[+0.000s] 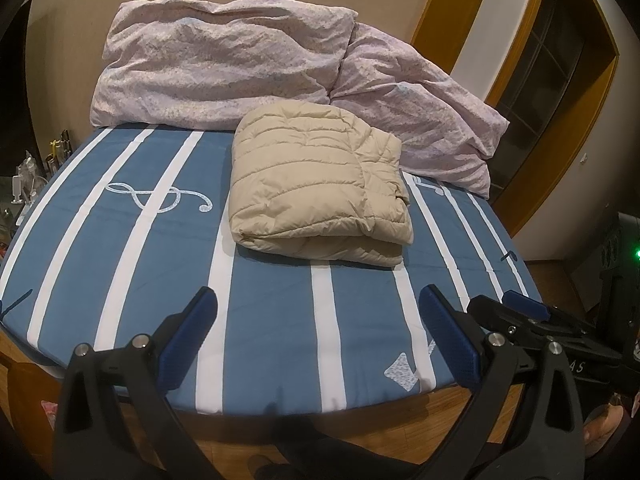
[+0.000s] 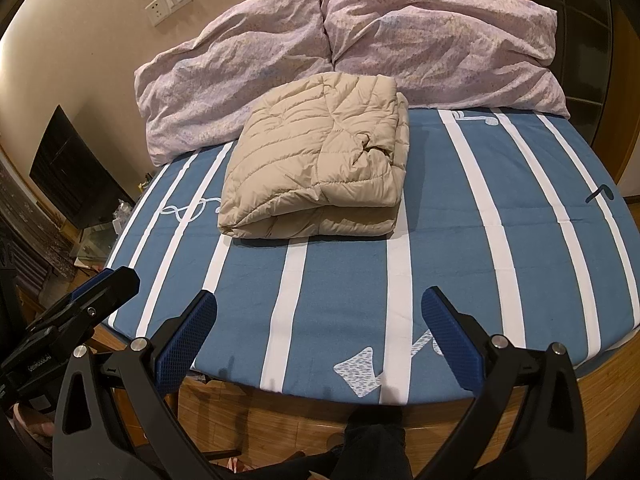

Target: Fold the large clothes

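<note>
Jacket [image 1: 320,184] lies folded in thick bundle on bed [image 1: 260,300], mid-sheet, far edge just beside pillows [image 1: 224,64]. We hold left gripper [image 1: 318,316] and right gripper [image 2: 320,316] over near edge of bed, well apart from jacket. Jaws of both wide apart, nothing in them. We judge fold nearly done. Risks: puffy filling may spring, top layer may open at loose right side. If we press or pull one corner only, bundle may slide on smooth sheet or unroll. Pinching sheet together with jacket also possible.
</note>
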Demonstrator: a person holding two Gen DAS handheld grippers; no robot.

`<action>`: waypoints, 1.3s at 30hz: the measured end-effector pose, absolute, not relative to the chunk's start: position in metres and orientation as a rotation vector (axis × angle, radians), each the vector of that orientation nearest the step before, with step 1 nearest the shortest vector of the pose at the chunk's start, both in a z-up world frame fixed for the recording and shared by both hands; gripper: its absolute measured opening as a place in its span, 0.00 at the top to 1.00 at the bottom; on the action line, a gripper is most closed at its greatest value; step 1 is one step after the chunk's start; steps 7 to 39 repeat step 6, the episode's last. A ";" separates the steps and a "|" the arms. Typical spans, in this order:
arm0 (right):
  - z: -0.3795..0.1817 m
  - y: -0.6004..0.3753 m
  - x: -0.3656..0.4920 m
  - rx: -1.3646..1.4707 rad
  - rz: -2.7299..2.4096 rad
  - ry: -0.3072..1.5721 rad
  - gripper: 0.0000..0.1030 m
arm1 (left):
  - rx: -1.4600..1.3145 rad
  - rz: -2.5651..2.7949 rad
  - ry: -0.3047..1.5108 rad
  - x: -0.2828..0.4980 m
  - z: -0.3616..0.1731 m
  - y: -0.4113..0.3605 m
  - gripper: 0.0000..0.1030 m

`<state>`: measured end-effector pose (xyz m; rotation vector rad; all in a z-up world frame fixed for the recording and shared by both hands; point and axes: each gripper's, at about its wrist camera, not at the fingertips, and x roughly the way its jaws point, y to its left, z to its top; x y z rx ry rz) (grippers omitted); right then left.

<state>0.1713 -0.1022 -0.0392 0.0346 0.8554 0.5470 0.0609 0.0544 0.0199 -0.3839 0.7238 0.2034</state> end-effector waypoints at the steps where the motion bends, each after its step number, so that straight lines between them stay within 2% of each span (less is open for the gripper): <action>1: -0.039 -0.103 0.173 0.035 0.547 0.855 0.01 | -0.385 0.205 0.724 0.061 0.020 0.055 0.02; 39: -0.038 -0.103 0.174 0.035 0.548 0.856 0.01 | -0.385 0.204 0.724 0.061 0.019 0.055 0.02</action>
